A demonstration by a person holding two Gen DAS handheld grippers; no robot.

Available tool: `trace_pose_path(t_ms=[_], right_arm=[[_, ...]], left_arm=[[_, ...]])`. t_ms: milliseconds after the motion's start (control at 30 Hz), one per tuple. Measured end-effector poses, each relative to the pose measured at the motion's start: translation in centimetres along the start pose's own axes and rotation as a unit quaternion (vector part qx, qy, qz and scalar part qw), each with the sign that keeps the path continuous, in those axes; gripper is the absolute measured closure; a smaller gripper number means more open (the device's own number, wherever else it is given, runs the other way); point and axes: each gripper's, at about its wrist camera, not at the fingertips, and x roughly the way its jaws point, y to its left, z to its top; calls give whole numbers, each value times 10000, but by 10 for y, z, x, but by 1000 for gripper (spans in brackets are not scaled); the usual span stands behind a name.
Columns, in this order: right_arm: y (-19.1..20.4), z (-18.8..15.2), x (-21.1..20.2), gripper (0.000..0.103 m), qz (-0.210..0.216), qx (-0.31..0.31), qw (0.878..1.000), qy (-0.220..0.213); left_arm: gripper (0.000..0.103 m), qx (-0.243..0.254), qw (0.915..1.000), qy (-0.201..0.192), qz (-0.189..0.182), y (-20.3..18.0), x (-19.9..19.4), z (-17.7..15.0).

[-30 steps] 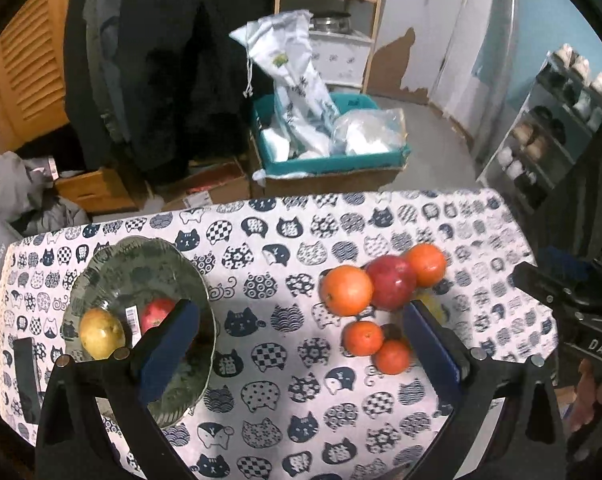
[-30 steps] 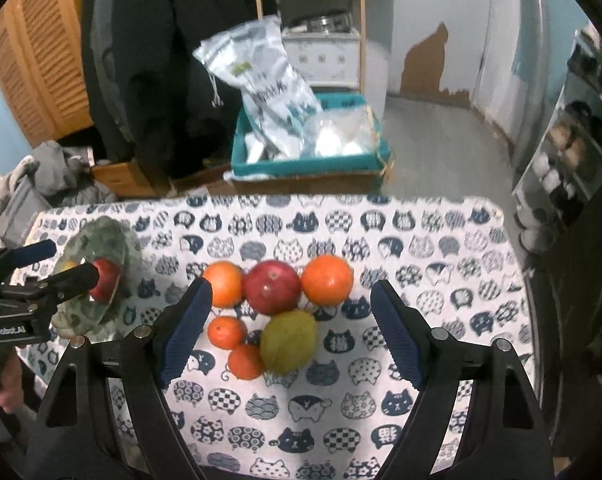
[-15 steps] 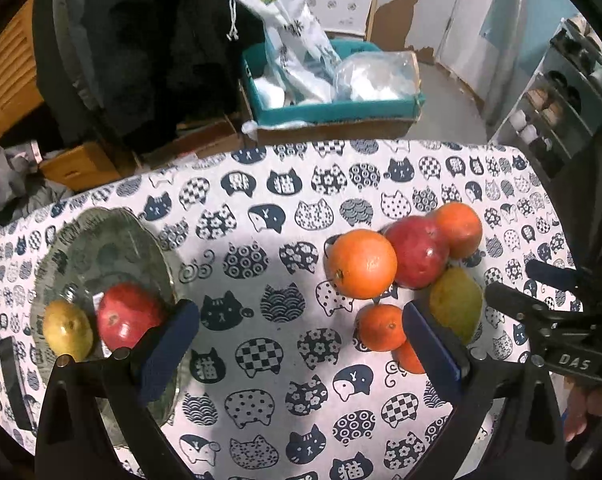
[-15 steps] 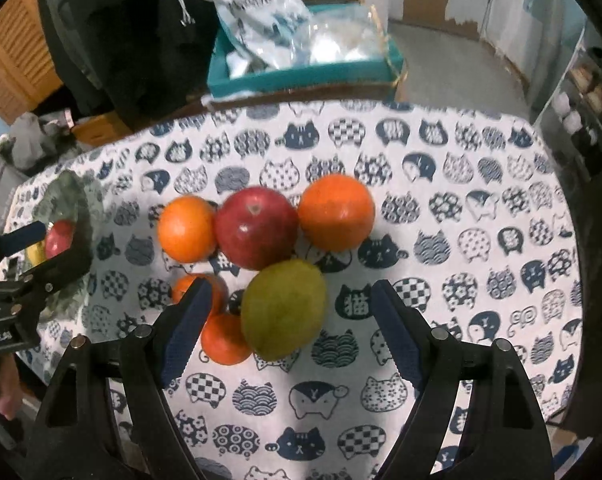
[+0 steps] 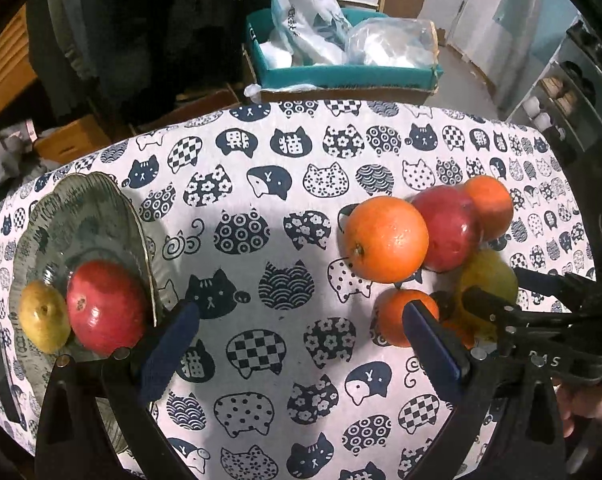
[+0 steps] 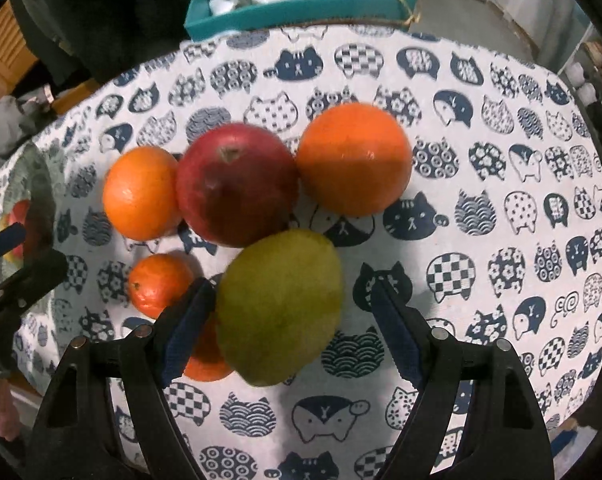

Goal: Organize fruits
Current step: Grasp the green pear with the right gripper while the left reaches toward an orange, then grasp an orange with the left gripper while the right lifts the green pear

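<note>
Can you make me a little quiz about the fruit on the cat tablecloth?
1. True or false: the plate holds a red apple.
2. Which fruit sits between the right gripper's open fingers: A the green pear, B the big orange, C a banana?
3. Fill in: the left gripper holds ____.

Key: 1 true; 2 A; 3 nothing.

A red apple [image 5: 105, 306] and a small yellow pear [image 5: 43, 316] sit touching in the green dish [image 5: 81, 216] on the cat-print worktop [image 5: 261, 248].
</note>
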Motion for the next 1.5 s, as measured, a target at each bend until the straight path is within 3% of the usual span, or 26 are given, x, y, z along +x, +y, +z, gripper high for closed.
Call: trace_pose_path(t_ms=[333, 467, 833, 1033, 1267, 1367, 1500], right_arm=[[-4, 1, 21, 25, 254, 179, 9992, 250], [-6, -1, 21, 37, 477, 225, 9984, 204], [-37, -6, -5, 37, -153, 306, 9990, -291], [-49, -10, -14, 37, -225, 378, 9981, -433], [-54, -13, -26, 37, -208, 344, 9981, -465], [-50, -10, -25, 37, -193, 354, 9980, -489], [-51, -11, -31, 37, -170, 350, 9979, -526]], left_arm=[[1, 21, 9997, 180, -148, -10, 15, 0], [1, -5, 9996, 213, -194, -12, 18, 1], [1, 2, 9978, 358, -561, -30, 25, 4], [1, 87, 9961, 530, -706, -46, 36, 2], [24, 84, 9934, 820, -796, -56, 52, -4], [27, 33, 9930, 804, -866, -55, 53, -5], [54, 28, 9905, 872, -1059, -56, 54, -6]])
